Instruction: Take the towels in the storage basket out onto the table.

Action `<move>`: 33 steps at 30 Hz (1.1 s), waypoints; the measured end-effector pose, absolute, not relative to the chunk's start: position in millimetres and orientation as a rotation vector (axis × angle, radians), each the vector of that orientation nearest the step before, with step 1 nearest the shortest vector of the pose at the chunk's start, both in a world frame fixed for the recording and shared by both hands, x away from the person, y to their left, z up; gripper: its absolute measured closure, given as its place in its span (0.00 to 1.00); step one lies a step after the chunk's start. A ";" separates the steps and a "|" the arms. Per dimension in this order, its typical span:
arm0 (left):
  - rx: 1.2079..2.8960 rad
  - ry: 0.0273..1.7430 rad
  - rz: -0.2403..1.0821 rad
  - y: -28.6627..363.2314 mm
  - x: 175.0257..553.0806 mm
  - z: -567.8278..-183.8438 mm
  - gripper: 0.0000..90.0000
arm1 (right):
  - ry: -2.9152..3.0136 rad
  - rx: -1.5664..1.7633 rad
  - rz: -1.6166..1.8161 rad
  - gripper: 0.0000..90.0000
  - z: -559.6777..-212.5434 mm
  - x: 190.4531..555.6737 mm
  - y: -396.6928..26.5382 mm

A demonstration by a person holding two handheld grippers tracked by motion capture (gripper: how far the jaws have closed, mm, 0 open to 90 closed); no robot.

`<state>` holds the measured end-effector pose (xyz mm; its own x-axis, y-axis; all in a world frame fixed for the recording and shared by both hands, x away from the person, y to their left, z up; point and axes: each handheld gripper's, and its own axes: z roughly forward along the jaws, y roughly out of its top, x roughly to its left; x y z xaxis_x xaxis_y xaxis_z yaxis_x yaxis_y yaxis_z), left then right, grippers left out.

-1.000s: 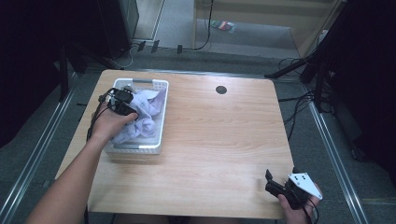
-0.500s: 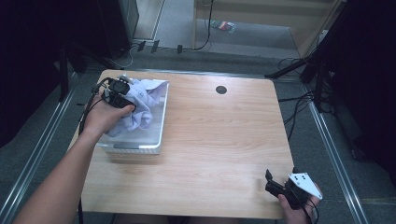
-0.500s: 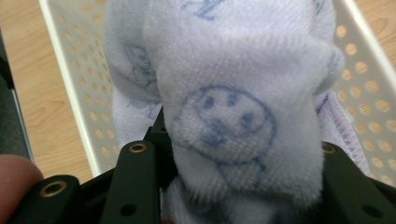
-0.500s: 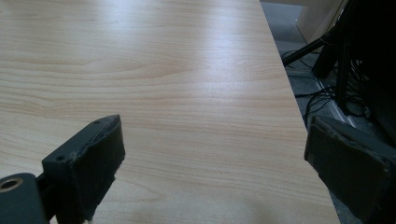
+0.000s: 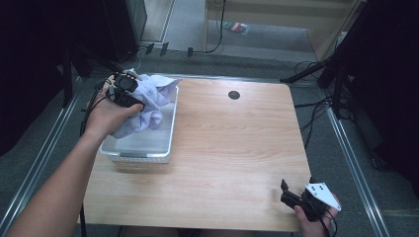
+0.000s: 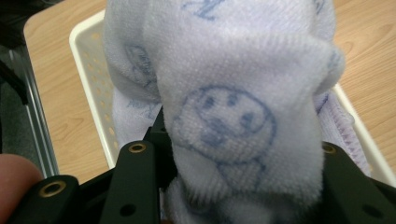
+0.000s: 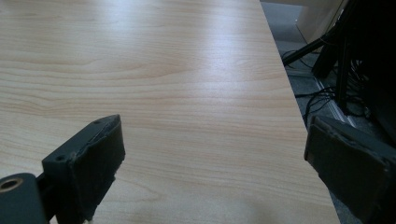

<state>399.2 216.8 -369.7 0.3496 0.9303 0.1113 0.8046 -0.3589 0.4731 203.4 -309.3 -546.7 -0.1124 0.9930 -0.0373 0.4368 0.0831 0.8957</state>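
A pale lilac towel (image 5: 148,103) printed with blue smiley faces hangs bunched above a white perforated basket (image 5: 148,148) at the table's left. My left gripper (image 5: 129,96) is shut on the towel (image 6: 233,107), and the cloth bulges up between its black jaws and hides the pads. Part of the towel still trails down into the basket (image 6: 88,70). My right gripper (image 5: 291,193) rests at the table's front right corner, open, with bare wood between its two pads (image 7: 100,154).
The wooden table (image 5: 237,143) has a round black cable hole (image 5: 234,95) near its far edge. Metal rails run along the floor on both sides. Cables and dark stands crowd the floor at the right and far left.
My left gripper has risen and drawn toward the basket's far left corner, lifting the towel out of the basket. The basket's near floor is now bare. The right gripper has stayed put.
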 end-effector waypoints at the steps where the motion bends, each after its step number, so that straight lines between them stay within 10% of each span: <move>1: 2.286 1.527 0.525 215.3 399.1 -367.8 0.63 | 1.648 1.437 0.987 0.06 -546.7 203.4 -309.3; 33: 2.372 1.336 0.495 115.9 399.8 -351.9 0.62 | 1.643 1.432 0.988 0.06 -546.7 203.0 -309.2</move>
<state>399.8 115.9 -351.9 0.4882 0.8645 0.1197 0.7337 -0.4808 0.4800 203.0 -309.2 -546.7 -0.1123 0.9929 -0.0395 0.4308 0.0845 0.8985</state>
